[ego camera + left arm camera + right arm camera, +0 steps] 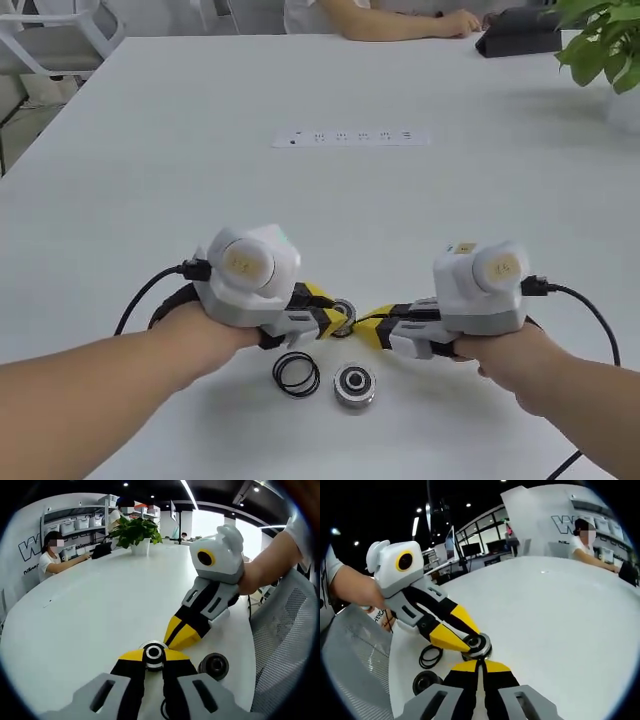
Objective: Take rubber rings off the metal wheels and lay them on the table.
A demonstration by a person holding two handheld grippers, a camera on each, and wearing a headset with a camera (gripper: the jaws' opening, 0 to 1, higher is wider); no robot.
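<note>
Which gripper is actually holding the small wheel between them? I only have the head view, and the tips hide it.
Observer: The left gripper. In the left gripper view its two yellow jaws sit on either side of the wheel.
Reviewer: And the other one, open or closed?
Observer: In the right gripper view, the right gripper has its jaws drawn together, tips at the wheel's near edge. I cannot tell whether they pinch anything.
Reviewer: Whose forearm is that at the far edge?
Observer: The left gripper view shows a person seated at the table.
</note>
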